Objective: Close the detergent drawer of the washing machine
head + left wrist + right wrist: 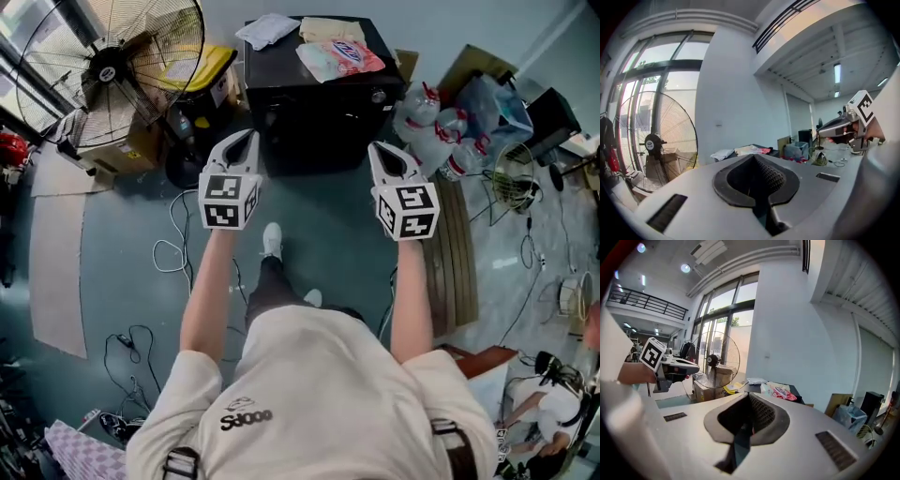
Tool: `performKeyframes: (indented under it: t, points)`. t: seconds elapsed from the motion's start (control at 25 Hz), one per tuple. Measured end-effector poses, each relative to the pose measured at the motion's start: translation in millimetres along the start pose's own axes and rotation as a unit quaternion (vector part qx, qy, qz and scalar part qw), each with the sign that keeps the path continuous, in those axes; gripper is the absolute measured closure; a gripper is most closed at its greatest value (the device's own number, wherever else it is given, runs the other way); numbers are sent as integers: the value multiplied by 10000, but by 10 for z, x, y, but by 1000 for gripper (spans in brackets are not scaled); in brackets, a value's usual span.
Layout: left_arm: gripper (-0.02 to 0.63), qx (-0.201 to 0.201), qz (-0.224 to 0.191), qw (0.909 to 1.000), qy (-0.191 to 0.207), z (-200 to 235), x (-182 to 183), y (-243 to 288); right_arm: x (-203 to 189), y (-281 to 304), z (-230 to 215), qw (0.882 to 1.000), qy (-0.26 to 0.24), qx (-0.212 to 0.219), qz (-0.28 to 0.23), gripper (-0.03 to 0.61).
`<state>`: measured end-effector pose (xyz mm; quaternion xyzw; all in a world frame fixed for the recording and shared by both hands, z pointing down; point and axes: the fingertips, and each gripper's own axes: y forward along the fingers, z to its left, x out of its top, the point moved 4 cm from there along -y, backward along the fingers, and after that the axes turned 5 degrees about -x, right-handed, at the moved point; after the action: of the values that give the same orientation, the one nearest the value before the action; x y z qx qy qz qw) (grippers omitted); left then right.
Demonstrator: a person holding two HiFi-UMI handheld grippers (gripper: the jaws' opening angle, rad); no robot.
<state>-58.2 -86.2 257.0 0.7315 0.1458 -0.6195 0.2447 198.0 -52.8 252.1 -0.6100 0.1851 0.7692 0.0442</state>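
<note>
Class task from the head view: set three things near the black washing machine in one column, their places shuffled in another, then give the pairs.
1 fan
2 pink packet
3 plastic bottles

A on top of the washing machine
B on the floor, right of the washing machine
C left of the washing machine

Pairs: 1-C, 2-A, 3-B

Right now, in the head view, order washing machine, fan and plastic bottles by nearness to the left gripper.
1. Washing machine, just ahead of the left gripper.
2. Fan, to its left.
3. Plastic bottles, beyond the machine's right side.
</note>
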Motion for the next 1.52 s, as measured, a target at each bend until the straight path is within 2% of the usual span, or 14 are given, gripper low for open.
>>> performKeyframes:
  t: [0.12,0.4,0.6,0.88,1.16,1.52]
  points:
    - [595,16,-153,9999,64,-137,151,-315,145,-230,72,9999,-78,55,-97,583]
    - [595,-53,-493,9973,534,-401,466,-886,481,-669,373,9979,-369,183,-505,583]
    - [595,-165,-581,9962,630,-549,565,-1102,591,-862,490,9961,-294,449,-700,583]
    - [595,-191,-611,9960,616,-634,653,-1316,713,-1058,662,9934,-518,596,-834,583]
    - [595,-195,-633,9953,700,-627,673,-1287,704,-1025,680,9925,-748,568,-784,583]
    - [595,-174,-604,9953,734,-669,637,-1328,705,-1019,738,9917,-786,611,-817,583]
